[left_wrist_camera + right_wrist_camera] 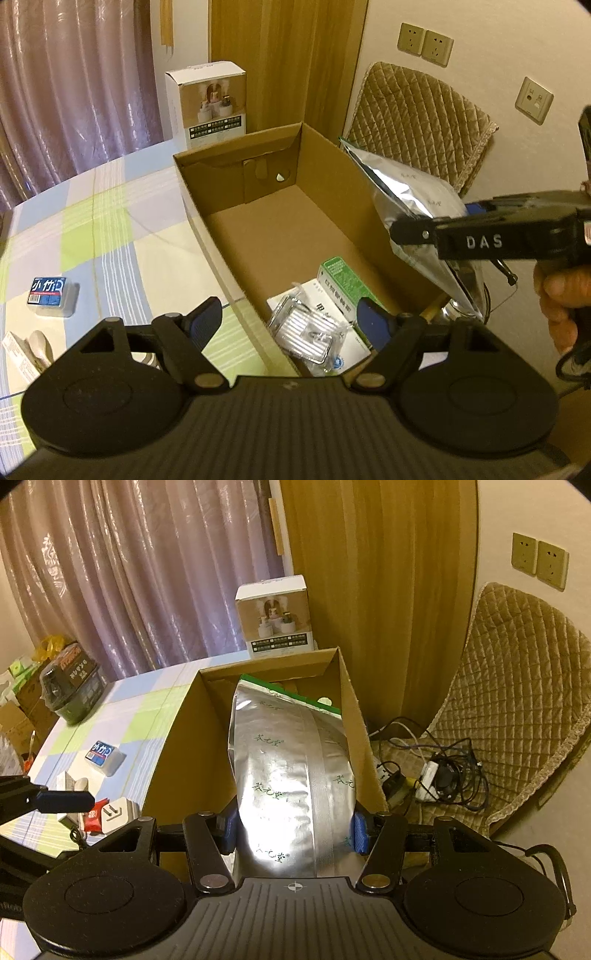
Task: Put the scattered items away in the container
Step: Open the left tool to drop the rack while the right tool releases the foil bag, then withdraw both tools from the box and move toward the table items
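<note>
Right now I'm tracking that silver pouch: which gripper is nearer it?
Right. The right gripper holds the pouch above the box; the left gripper hangs open, apart.

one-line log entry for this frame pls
phase: placing | right tongs: shut on foil pouch, held over cardboard box | left tongs: open, empty, at the box's near end | blue packet: on table

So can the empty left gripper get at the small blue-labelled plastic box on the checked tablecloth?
Probably yes: the left gripper is open and empty, and the small blue-labelled plastic box lies alone on the checked tablecloth, outside the cardboard box, nothing covering it.
</note>
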A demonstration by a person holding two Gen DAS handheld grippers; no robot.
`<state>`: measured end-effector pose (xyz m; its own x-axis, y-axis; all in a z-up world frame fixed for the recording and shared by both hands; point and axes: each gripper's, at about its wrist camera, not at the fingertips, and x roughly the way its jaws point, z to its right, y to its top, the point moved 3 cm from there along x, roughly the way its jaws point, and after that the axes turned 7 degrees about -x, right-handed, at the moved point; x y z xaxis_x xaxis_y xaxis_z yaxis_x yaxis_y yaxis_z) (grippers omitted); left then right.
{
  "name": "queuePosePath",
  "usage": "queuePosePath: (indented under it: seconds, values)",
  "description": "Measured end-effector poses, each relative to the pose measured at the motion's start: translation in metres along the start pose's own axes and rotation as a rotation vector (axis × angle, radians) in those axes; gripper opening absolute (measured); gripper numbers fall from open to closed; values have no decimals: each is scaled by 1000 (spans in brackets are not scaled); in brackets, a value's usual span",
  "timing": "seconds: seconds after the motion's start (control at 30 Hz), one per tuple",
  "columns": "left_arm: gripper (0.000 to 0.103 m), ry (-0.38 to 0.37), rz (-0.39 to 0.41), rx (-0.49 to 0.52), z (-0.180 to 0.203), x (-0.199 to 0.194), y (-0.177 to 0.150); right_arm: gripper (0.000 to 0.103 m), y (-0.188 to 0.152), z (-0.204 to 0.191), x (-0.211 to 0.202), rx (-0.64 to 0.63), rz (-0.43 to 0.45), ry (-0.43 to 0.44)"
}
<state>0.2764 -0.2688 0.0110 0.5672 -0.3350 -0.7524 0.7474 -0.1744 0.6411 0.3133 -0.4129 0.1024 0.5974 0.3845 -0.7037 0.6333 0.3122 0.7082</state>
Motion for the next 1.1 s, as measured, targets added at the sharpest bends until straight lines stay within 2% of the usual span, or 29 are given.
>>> queuePosePath:
  seconds: [0.5,0.6,0.8,1.1]
  values:
    - [77,7,-1,-9,-4,-2,-2,59,14,-5,18,-42,11,-22]
    - [79,15,2,-14,-7,-3,-3,97,15,-4,19,-34,35,-27]
    - [79,29,-4,-41,-18,-5,-9,97,14,-2,13,-24,60,-37]
    - [81,36,-8,-69,-25,-14,-22,97,-3,-6,1,-6,26,-26]
